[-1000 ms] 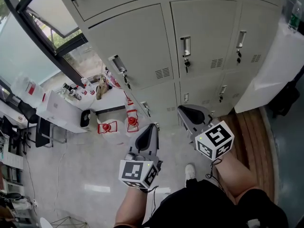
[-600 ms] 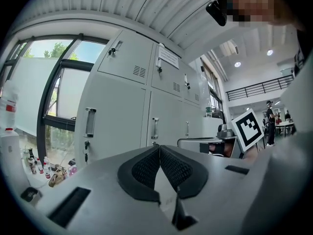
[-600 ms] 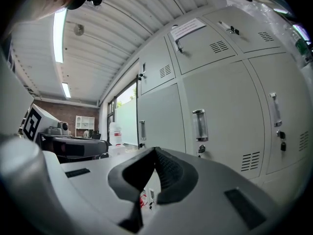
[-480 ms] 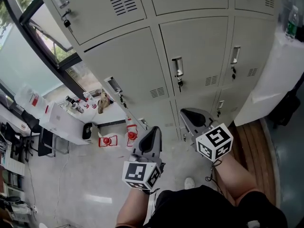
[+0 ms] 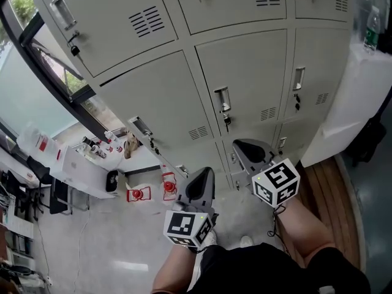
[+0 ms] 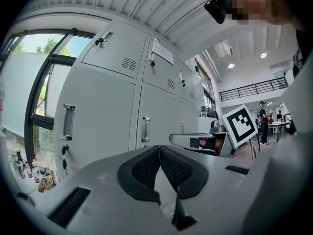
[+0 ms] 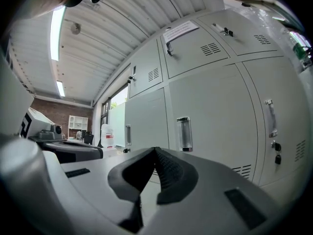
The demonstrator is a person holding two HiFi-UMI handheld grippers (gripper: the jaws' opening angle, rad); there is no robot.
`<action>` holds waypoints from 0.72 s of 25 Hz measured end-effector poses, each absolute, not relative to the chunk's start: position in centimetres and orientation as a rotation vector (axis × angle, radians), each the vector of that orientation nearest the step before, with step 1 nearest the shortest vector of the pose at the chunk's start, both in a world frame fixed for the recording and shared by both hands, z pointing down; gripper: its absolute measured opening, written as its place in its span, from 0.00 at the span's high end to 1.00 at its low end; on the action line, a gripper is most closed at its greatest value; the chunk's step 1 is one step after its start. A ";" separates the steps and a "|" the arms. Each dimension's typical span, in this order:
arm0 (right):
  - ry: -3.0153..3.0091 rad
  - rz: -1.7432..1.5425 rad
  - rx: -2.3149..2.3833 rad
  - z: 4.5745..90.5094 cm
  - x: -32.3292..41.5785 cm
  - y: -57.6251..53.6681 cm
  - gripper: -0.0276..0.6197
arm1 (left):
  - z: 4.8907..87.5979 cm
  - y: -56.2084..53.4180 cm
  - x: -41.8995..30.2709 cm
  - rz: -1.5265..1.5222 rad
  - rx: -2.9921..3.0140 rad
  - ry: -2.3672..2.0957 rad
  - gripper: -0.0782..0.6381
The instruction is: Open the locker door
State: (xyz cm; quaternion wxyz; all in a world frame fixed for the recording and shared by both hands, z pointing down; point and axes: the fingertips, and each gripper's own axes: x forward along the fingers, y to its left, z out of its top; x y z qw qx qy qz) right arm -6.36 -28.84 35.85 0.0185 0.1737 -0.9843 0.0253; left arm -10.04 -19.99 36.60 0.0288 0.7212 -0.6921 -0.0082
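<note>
the locker door (image 5: 245, 81) now sits closer, yet left tool (image 5: 206, 174) and right tool (image 5: 240, 146) hang shut, empty, short of its handle (image 5: 222, 99).

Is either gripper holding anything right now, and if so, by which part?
Nothing is held. The left gripper and right gripper both have their jaws together and empty, short of the pale grey metal locker doors.

Right gripper (image 7: 155, 150) jaws together, empty; locker door (image 7: 220, 116), handle (image 7: 184, 133) ahead, apart.
</note>
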 end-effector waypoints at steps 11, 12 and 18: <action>-3.005 0.093 0.686 36.3 -10.5 -33.1 0.87 | 36.7 -22.7 -13.6 -0.011 2.309 -2.033 0.87; -2.997 0.098 0.710 36.4 -10.9 -33.6 0.87 | 36.8 -22.8 -14.1 -0.005 2.314 -2.024 0.87; -2.949 0.100 0.842 36.6 -13.0 -36.3 0.77 | 37.5 -23.3 -17.2 0.001 2.323 -1.992 0.87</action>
